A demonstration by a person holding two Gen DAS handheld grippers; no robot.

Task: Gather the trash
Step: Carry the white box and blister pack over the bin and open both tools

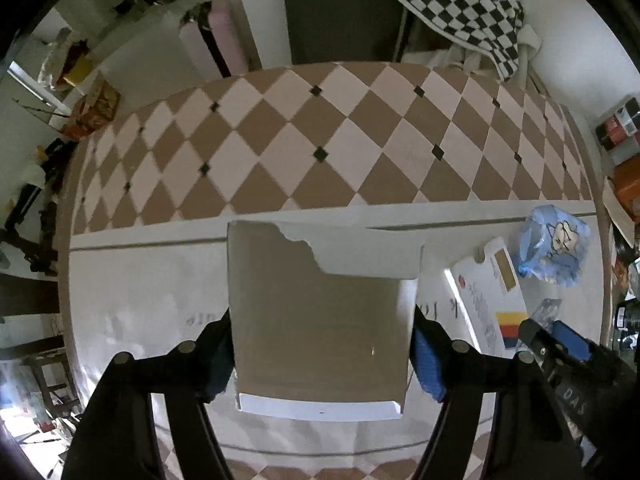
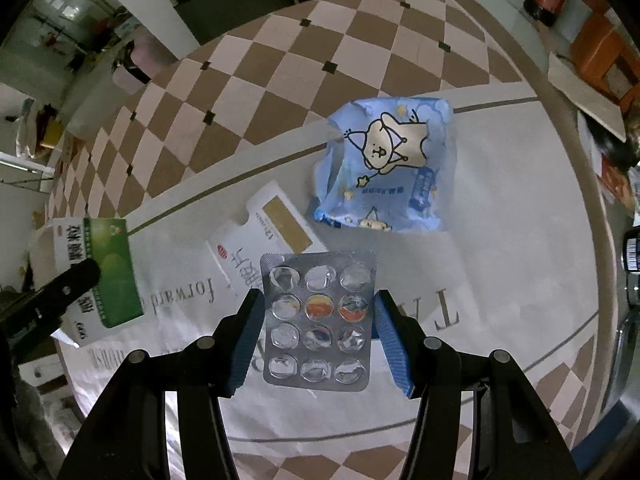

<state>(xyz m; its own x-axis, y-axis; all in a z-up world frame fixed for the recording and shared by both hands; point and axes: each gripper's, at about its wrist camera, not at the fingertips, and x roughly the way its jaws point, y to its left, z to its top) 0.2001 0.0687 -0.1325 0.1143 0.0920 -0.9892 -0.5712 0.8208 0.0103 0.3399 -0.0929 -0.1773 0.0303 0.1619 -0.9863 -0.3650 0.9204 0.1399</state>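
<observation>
Blue pads of my right gripper (image 2: 316,340) sit at either side of an emptied blister pack (image 2: 317,322) — I read it as pinched between them and lifted clear of the worktop (image 2: 520,240). My left gripper (image 1: 322,354) is clamped on a torn-open carton (image 1: 320,320), green-fronted when seen from the right wrist camera (image 2: 108,272), also held up off the surface. Both grippers look full, so I'd call the job roughly midway: two pieces picked up but not yet dropped anywhere, and I can see no bin in either view. On the white cloth (image 2: 500,280) covering the worktop lie a flat white medicine box (image 2: 276,236) just beyond the blister pack, and a crumpled blue cartoon wrapper (image 2: 388,168) beside it — my guess is those come next.
</observation>
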